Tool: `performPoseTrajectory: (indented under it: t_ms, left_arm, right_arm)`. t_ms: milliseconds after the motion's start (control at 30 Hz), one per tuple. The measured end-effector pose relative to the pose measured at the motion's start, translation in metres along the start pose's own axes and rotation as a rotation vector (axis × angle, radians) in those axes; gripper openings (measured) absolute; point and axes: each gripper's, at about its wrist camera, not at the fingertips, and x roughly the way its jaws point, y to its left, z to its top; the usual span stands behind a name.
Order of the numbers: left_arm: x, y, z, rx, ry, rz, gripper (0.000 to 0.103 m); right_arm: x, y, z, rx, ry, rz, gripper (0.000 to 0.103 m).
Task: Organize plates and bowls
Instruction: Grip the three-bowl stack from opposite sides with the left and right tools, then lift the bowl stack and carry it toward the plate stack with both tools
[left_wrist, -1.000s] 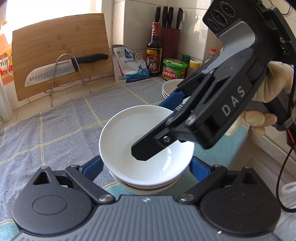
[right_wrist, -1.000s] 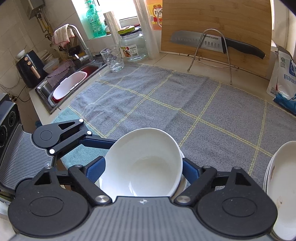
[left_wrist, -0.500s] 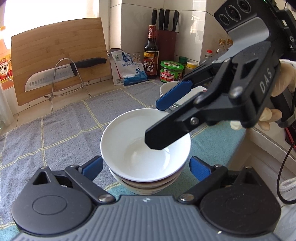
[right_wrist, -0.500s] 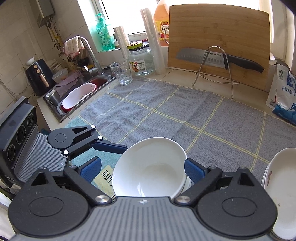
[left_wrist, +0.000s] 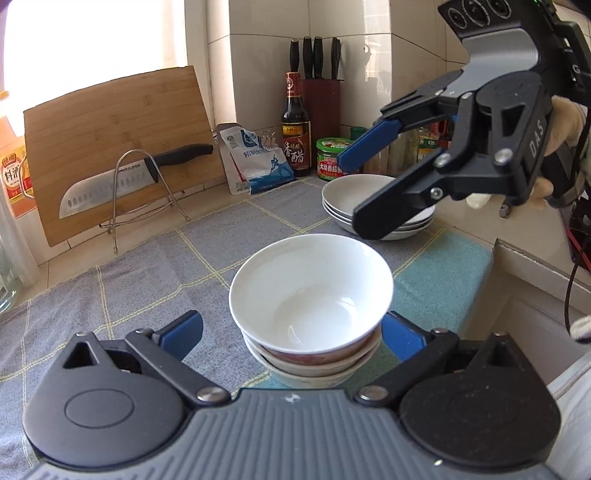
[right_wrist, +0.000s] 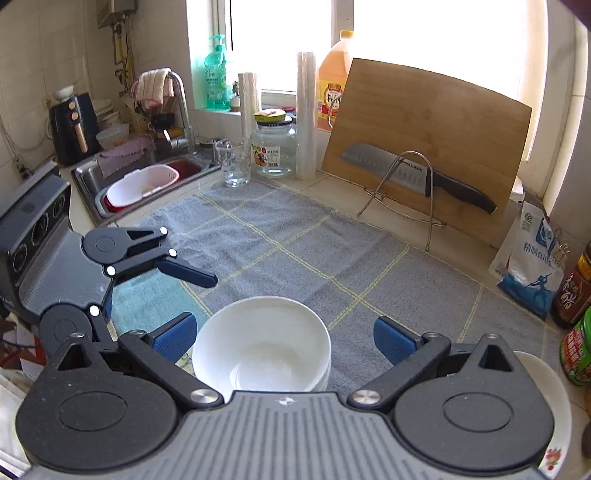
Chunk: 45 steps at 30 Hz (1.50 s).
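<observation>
A white bowl (left_wrist: 310, 295) tops a stack of bowls (right_wrist: 260, 343) on the teal cloth. My left gripper (left_wrist: 291, 319) straddles the stack low down. Its jaws are opening and the blue pads (left_wrist: 183, 330) stand off the bowls. My right gripper (left_wrist: 352, 190) hangs above and behind the stack, held by a gloved hand. Its jaws are opening too, with nothing gripped. In its own view the right gripper (right_wrist: 284, 328) frames the bowls with a gap on each side, and the left gripper (right_wrist: 184, 299) shows at the left. A stack of white plates (left_wrist: 376, 206) sits behind the bowls.
A grey checked towel (right_wrist: 295, 251) covers the counter. At the back stand a cutting board (left_wrist: 114, 147), a knife on a wire stand (left_wrist: 122, 181), a salt bag (left_wrist: 255, 162), a vinegar bottle (left_wrist: 295, 129) and a green jar (left_wrist: 334, 158). The sink (right_wrist: 144, 181) lies far left, the counter edge (left_wrist: 535, 258) at right.
The right gripper let go of the top bowl, left it on the stack and rose up and back with wider jaws. The left gripper's jaws also widened around the stack.
</observation>
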Motion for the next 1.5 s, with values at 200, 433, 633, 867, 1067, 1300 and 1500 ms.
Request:
performPoseTrajectory:
  t_ms: [200, 433, 633, 867, 1067, 1300, 1500]
  left_arm:
    - [0.005, 0.013, -0.011, 0.004, 0.051, -0.101, 0.102]
    - [0.029, 0.018, -0.024, 0.076, 0.122, -0.105, 0.102]
    - [0.049, 0.021, -0.031, 0.112, 0.195, -0.130, 0.102]
    - [0.060, 0.031, -0.034, 0.085, 0.242, -0.171, 0.103]
    - [0.057, 0.031, -0.042, 0.102, 0.182, -0.186, 0.103]
    - [0.058, 0.033, -0.032, 0.151, 0.181, -0.263, 0.102]
    - [0.063, 0.040, -0.023, 0.212, 0.139, -0.342, 0.093]
  right_arm:
    - [0.005, 0.006, -0.020, -0.052, 0.124, -0.050, 0.103]
    - [0.045, 0.016, -0.063, -0.066, 0.273, -0.065, 0.103]
    - [0.078, 0.007, -0.087, 0.035, 0.334, 0.003, 0.103]
    - [0.081, 0.006, -0.099, 0.021, 0.312, 0.008, 0.103]
    - [0.073, 0.010, -0.113, -0.008, 0.228, -0.006, 0.103]
    - [0.075, 0.007, -0.096, -0.055, 0.209, 0.041, 0.103]
    - [0.080, 0.012, -0.079, -0.167, 0.180, 0.068, 0.098]
